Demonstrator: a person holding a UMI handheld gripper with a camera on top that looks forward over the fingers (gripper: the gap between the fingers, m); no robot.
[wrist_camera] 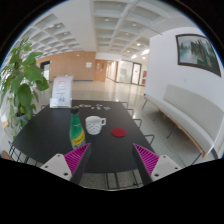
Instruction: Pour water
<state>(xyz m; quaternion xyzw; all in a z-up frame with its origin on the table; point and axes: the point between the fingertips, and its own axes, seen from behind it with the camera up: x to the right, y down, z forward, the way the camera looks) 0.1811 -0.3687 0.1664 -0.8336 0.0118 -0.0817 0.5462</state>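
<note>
A green bottle with a yellow cap (pixel 76 129) stands on the dark table (pixel 55 128), beyond my left finger. Just to its right stands a white mug (pixel 95 124). A small red disc (pixel 119 131) lies on the table right of the mug. My gripper (pixel 111 160) is open, its magenta pads (pixel 75 159) wide apart with nothing between them. It hovers at the table's near end, short of the bottle and mug.
A large leafy plant (pixel 20 80) stands to the left of the table. A white sign (pixel 62 92) stands at the table's far end, with small items near it. A white bench (pixel 180 115) runs along the right wall under a framed picture (pixel 196 52).
</note>
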